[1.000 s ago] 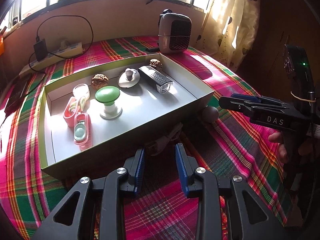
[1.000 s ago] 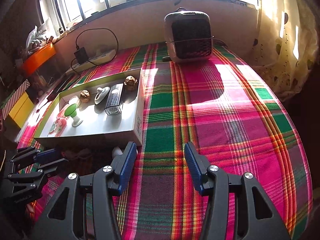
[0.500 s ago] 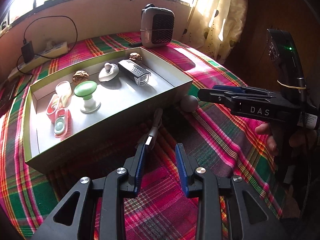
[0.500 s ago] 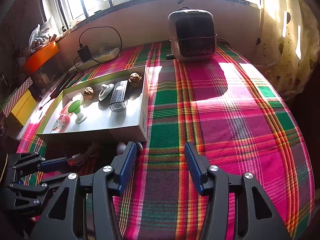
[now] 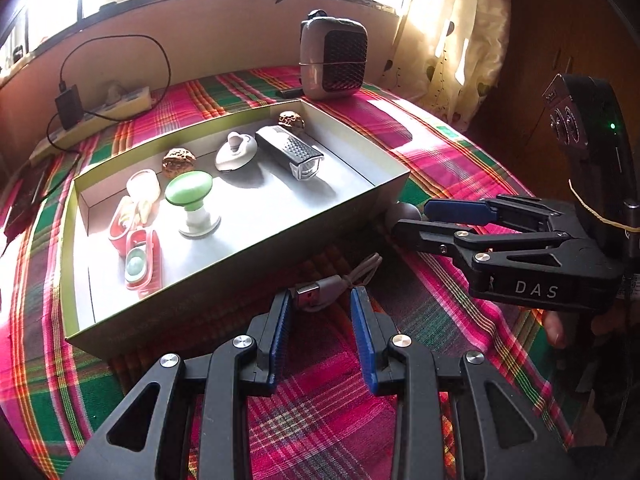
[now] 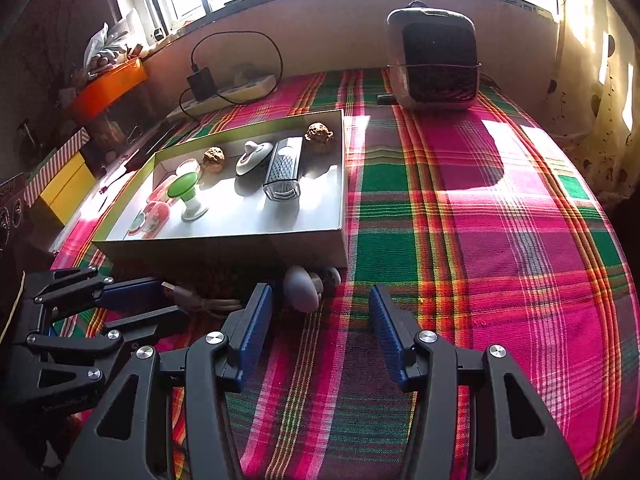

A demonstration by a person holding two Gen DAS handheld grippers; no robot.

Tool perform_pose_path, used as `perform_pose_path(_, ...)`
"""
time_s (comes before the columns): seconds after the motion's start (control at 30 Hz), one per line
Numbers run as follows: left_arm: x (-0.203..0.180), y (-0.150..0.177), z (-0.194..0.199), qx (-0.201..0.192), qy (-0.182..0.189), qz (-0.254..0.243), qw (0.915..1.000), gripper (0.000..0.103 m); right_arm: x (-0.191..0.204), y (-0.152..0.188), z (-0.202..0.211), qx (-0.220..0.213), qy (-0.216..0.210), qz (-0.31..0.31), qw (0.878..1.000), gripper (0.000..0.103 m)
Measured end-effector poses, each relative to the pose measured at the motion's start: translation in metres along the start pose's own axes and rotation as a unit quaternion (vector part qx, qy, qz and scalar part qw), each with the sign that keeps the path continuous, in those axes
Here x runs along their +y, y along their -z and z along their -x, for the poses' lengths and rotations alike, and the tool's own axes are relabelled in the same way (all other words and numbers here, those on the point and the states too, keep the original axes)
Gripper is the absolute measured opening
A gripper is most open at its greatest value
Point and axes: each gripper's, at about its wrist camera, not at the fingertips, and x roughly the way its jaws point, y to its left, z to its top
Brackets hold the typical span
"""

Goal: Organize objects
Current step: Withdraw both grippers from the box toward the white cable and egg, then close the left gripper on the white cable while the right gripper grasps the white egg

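Left claw (image 5: 320, 312) open low over the plaid cloth (image 6: 460, 220), blue pads either side of the metal plug of a grey USB cable (image 5: 340, 282) at 12 o'clock, not closed on it. Right claw (image 6: 320, 320) also open, holding nothing, with a pale mushroom-shaped knob (image 6: 302, 288) on its side just ahead at 12 o'clock, against the near wall of the shallow box (image 6: 224, 242). Inside the box: green-topped knob (image 5: 189, 190) upright, pink containers (image 5: 138, 246) at its 8 o'clock, grater (image 5: 290, 152) at 2 o'clock, white lid (image 5: 236, 152) and two walnuts (image 5: 179, 159) along the far side. Small heater (image 5: 334, 58) beyond at 12 o'clock, power strip (image 5: 102, 110) at 10 o'clock.
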Motion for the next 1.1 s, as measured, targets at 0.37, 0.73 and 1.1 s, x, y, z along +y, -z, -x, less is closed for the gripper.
perform_pose_path(0.37,-0.004,-0.005,-0.005,-0.001,-0.009,-0.027,0.9996,0.029,0.013,-0.009,-0.014,0.015,0.04,0.032,0.999,0.057)
perform_pose_path(0.73,-0.008,-0.009,-0.01,0.0,0.004,-0.041,0.9991,0.029,0.007,-0.009,-0.015,0.017,0.074,0.035,0.997,0.057)
perform_pose_path(1.1,-0.031,0.0,-0.006,0.009,0.044,-0.065,0.9969,0.029,0.001,-0.007,-0.009,0.011,0.059,0.026,0.998,0.044)
